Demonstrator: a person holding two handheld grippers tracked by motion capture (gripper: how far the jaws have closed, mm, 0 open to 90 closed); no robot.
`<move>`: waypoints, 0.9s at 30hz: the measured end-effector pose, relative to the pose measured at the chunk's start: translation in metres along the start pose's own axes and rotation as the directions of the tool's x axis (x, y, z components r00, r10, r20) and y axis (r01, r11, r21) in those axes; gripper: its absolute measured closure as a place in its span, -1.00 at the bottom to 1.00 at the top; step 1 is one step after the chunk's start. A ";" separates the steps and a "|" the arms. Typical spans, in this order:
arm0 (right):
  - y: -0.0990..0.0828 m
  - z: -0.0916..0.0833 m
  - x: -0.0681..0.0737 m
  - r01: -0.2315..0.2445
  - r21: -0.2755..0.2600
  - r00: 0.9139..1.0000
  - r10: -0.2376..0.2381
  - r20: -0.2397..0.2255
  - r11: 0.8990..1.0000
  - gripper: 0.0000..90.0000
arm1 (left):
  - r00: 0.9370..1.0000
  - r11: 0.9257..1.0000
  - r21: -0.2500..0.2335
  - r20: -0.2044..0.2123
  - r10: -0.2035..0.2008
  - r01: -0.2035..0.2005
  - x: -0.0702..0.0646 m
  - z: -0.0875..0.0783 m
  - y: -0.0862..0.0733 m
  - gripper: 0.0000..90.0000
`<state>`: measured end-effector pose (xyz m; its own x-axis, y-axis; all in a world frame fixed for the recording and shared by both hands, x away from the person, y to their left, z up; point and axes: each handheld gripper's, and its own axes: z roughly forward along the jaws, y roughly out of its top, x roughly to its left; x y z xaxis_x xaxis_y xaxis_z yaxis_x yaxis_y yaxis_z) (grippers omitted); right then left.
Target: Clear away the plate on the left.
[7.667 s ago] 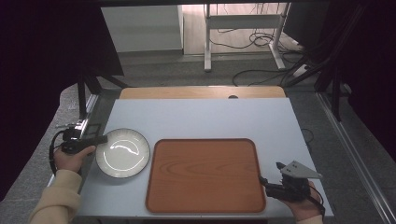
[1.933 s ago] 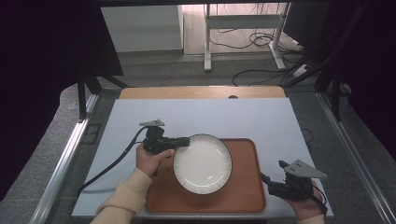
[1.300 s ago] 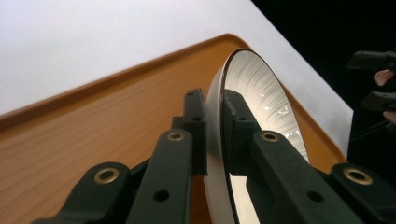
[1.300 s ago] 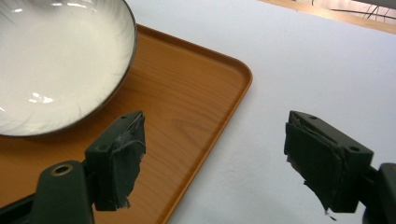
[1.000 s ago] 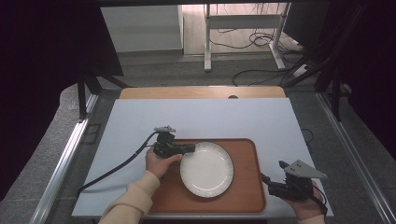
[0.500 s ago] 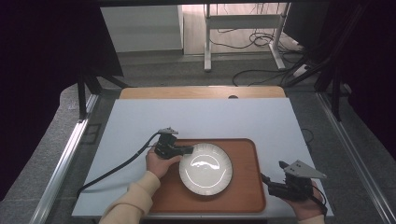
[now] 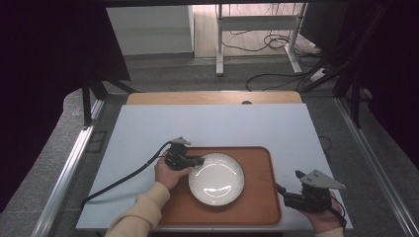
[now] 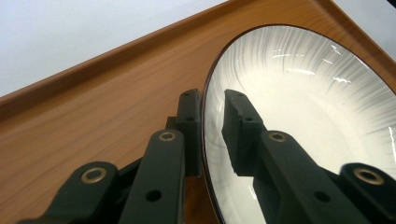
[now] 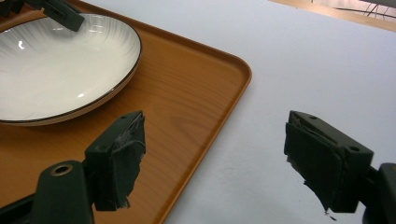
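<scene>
Closest to the person, at the near right corner of the pale blue-white tabletop (image 7: 217, 123), the right gripper (image 7: 290, 197) sits in a hand, just beside the right edge of the brown wooden tray with rounded corners (image 7: 259, 197). In the right gripper view its two black jaws stand far apart with nothing between them, one over the tray's edge and one over the tabletop. A little farther in, the round white plate with a thin dark rim (image 7: 216, 178) lies flat on the tray, left of the tray's middle. At the plate's far left edge is the left gripper (image 7: 200, 160), held by a hand in a cream sleeve (image 7: 133, 217). In the left gripper view (image 8: 211, 123) its jaws sit close together, one on each side of the plate's rim (image 8: 299, 107). They have just been opening a little, and a thin gap shows beside the rim, so they do not squeeze it. A black cable (image 7: 123, 180) trails from this gripper across the tabletop to the left.
</scene>
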<state>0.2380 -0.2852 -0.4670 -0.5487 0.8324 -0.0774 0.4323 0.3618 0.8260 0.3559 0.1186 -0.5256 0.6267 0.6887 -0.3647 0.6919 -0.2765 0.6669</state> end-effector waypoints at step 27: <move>0.000 0.000 0.002 0.007 0.000 1.000 -0.007 -0.011 1.000 -0.54 | 0.990 0.977 -0.192 -0.117 0.073 -0.095 0.001 -0.136 -0.024 -0.31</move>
<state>0.2372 -0.2838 -0.4673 -0.5593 0.8254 -0.0771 0.4283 0.3674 0.8256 0.2907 0.2174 -0.4536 0.6295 0.7401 -0.2366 0.5476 -0.2066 0.8108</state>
